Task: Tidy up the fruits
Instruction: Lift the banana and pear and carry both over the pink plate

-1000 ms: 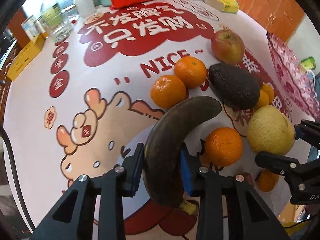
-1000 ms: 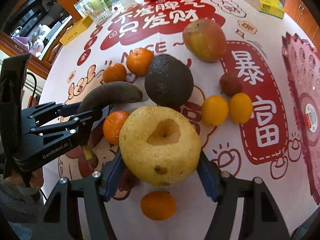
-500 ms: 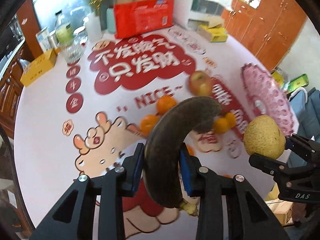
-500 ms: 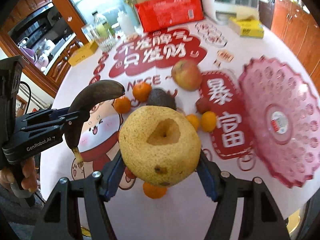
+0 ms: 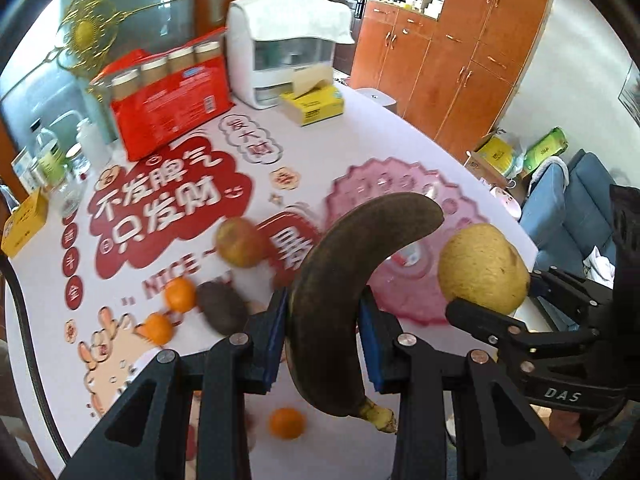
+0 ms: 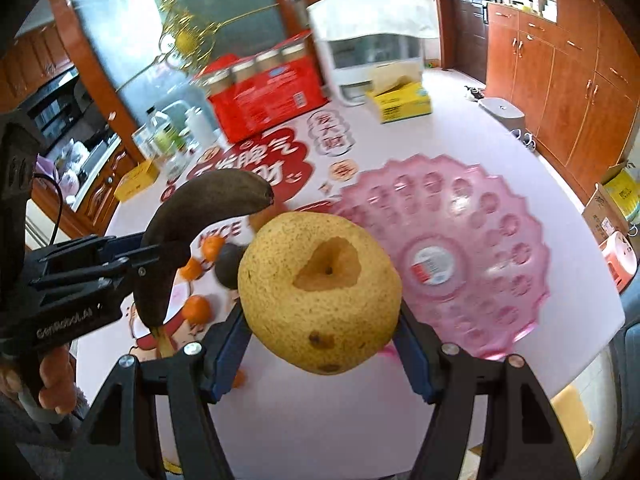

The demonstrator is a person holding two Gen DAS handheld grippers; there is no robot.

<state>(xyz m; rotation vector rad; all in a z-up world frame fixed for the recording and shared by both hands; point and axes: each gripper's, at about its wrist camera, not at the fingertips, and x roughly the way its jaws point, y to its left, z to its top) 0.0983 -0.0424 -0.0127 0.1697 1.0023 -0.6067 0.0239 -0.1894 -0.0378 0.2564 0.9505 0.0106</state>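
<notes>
My left gripper (image 5: 322, 340) is shut on a dark brown banana (image 5: 344, 280) and holds it high above the table. My right gripper (image 6: 320, 344) is shut on a rough yellow pear (image 6: 320, 292), also held high; the pear also shows in the left wrist view (image 5: 482, 268). The banana shows in the right wrist view (image 6: 192, 224). A pink scalloped plate (image 6: 480, 220) lies on the table's right side, below and beyond both fruits. An apple (image 5: 240, 242), an avocado (image 5: 222, 306) and several oranges (image 5: 180, 295) lie on the tablecloth at the left.
A red package (image 5: 172, 104), a white appliance (image 5: 288, 40), a yellow tissue box (image 5: 316, 104) and bottles (image 5: 52, 156) stand at the table's far side. Wooden cabinets (image 5: 460, 60) and a blue sofa (image 5: 568, 200) are beyond the table's right edge.
Both grippers have risen well above the table with their fruits and swung right, so the pink plate has come into view beneath them.
</notes>
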